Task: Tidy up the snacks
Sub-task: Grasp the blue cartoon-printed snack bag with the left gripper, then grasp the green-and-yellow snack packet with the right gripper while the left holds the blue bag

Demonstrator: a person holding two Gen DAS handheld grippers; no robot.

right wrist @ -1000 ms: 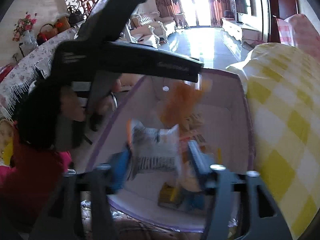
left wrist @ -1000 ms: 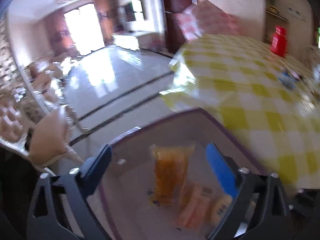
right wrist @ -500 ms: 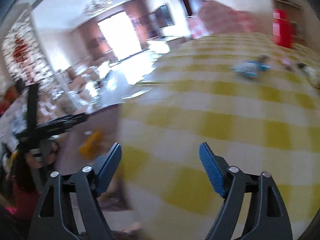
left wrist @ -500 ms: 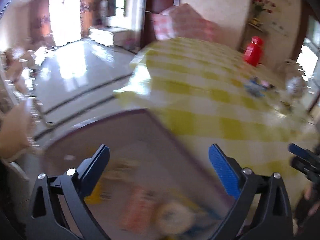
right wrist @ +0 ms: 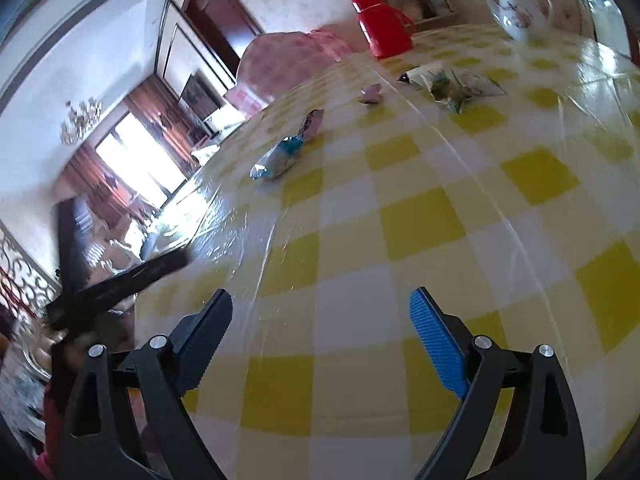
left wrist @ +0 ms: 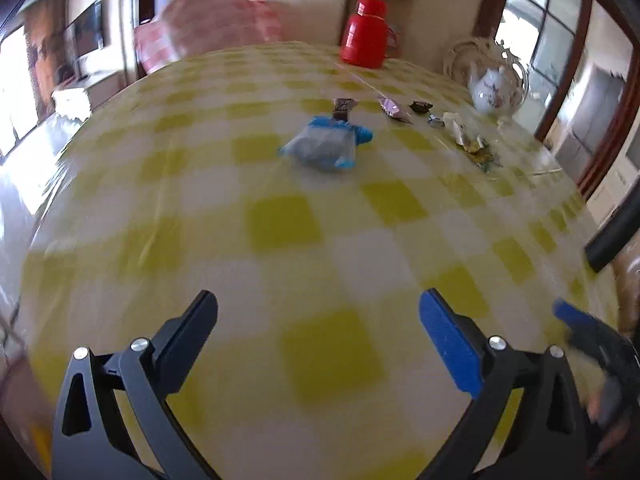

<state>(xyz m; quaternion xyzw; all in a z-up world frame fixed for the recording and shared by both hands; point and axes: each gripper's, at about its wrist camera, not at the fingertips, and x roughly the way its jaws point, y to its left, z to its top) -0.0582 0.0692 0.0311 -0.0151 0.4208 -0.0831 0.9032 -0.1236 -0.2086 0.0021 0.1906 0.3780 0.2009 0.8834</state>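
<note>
Left hand-held gripper (left wrist: 318,316): jaws wide, empty, above bench (left wrist: 288,224) near edge. Right hand-held gripper (right wrist: 320,316): wide, empty. Blue snack packet (left wrist: 324,146): mid-bench. Small wrapped sweets (left wrist: 394,109), possibly candies: toward far edge, near red flask (left wrist: 365,34) and teapot (left wrist: 494,89).

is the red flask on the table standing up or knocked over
Upright. The red flask stands on its base at the table's far edge, cap on top, in both views.
</note>
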